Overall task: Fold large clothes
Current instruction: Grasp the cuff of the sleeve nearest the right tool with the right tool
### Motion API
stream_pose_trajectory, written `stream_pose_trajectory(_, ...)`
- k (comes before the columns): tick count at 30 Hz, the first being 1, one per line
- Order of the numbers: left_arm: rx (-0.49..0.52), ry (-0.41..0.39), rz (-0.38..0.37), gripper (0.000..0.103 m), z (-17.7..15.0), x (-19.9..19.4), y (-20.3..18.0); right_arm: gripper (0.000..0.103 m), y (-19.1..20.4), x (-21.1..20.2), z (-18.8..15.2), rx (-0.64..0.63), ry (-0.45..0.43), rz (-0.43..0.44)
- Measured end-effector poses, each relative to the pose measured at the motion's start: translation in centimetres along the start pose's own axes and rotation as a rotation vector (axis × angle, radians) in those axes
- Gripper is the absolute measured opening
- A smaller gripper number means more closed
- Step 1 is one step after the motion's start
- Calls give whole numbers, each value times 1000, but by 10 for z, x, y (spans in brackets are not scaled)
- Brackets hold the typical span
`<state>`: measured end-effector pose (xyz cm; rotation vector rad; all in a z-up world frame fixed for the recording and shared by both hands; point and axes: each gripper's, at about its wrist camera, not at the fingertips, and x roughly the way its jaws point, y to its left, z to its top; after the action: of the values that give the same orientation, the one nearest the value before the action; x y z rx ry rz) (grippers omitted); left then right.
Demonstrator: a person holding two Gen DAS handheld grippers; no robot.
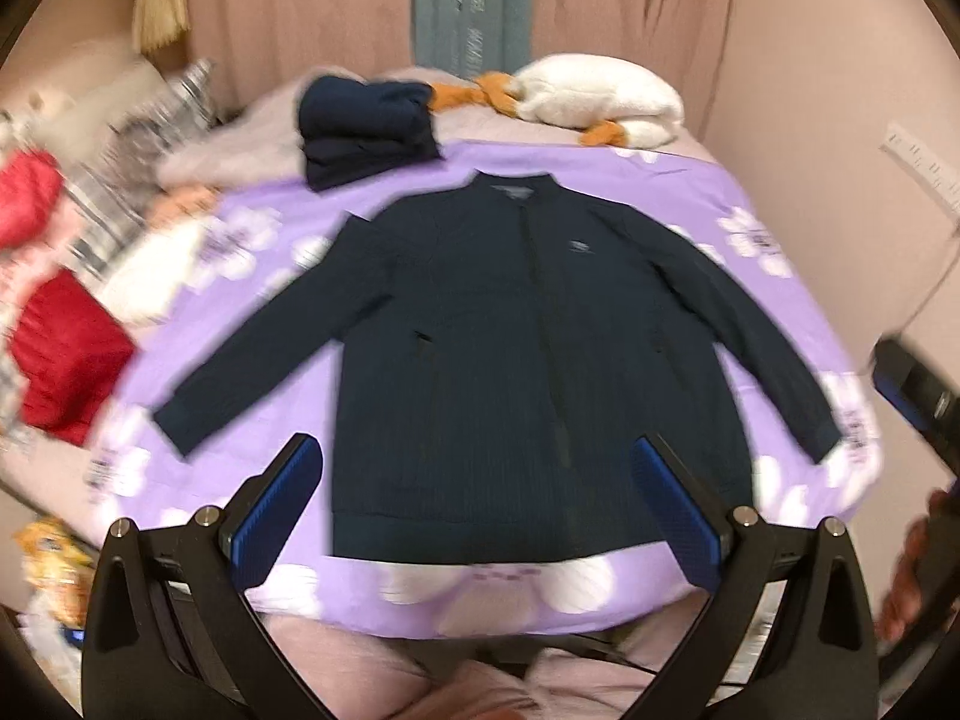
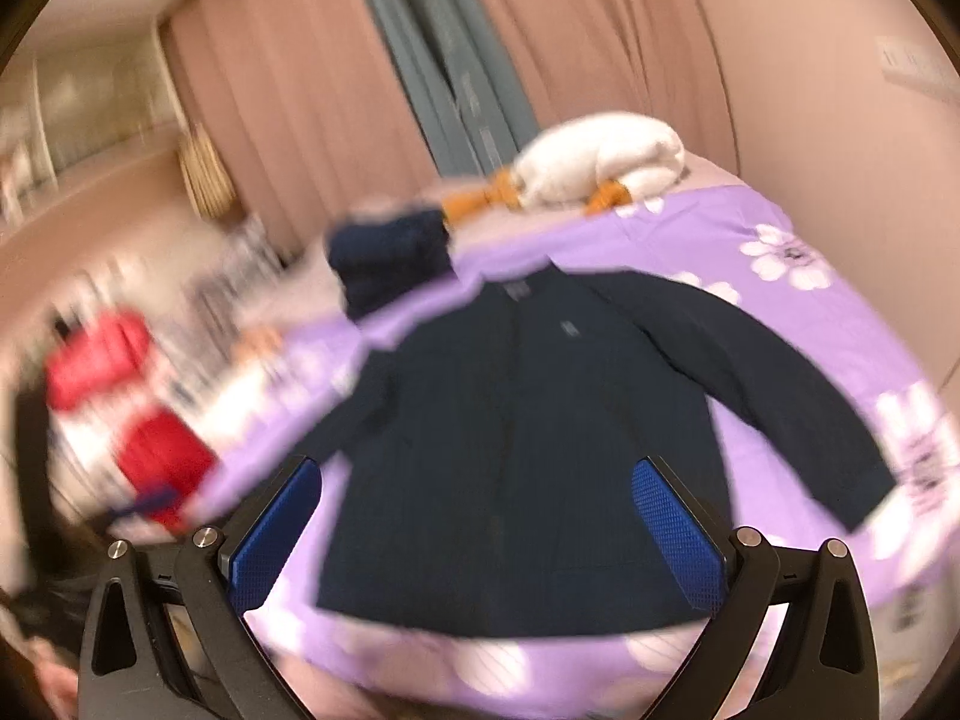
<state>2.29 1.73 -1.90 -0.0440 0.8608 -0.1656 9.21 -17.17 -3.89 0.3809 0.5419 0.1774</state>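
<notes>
Blue pads frame the bottom of both views, and both of my tools are spread wide with nothing between them. The left gripper (image 1: 477,504) hangs over the hem of the navy jacket (image 1: 504,360), and the right gripper (image 2: 477,525) sits at the lower centre of its own frame, also above the hem (image 2: 498,606); neither touches cloth. I judge they are held back and apart like this so I can take in the whole garment before choosing where to pinch, with the fold not yet begun. At the right edge of the left view I can see a dark piece of the other tool (image 1: 918,396) and part of a hand (image 1: 918,570) on it.

The jacket lies flat and face up in the middle of the purple flowered sheet (image 1: 750,204), zip closed, so it is laid out ready for folding. Its long axis runs from bottom to top of the frame: hem nearest me, collar (image 1: 516,186) pointing away toward the curtains. The sleeves splay down and outward, one cuff (image 1: 174,426) at lower left, the other cuff (image 1: 825,438) at lower right. In the right view the same garment is tilted, collar leaning upper left, and heavily blurred.

Just beyond the collar, in the upper middle, sits a folded dark garment (image 1: 366,126), probably set aside as finished work. Behind it a white plush toy (image 1: 600,99) rests by the curtains. Red fabric (image 1: 66,360) and mixed clutter fill the left edge, too smeared to name.
</notes>
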Motion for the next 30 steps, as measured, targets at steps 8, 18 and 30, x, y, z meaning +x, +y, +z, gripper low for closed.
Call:
stream_pose_trajectory(8,-248,33,-144,103,-5,48,37,103,-130,-11,-16,369,-138,68)
stream_pose_trajectory(18,-286,73,-318,103,-7,95,31,103,-266,-17,-77,632,-145,-62)
stream_pose_trajectory(30,-310,67,-348,103,8,121,17,103,-341,23,-113,833,-98,-81)
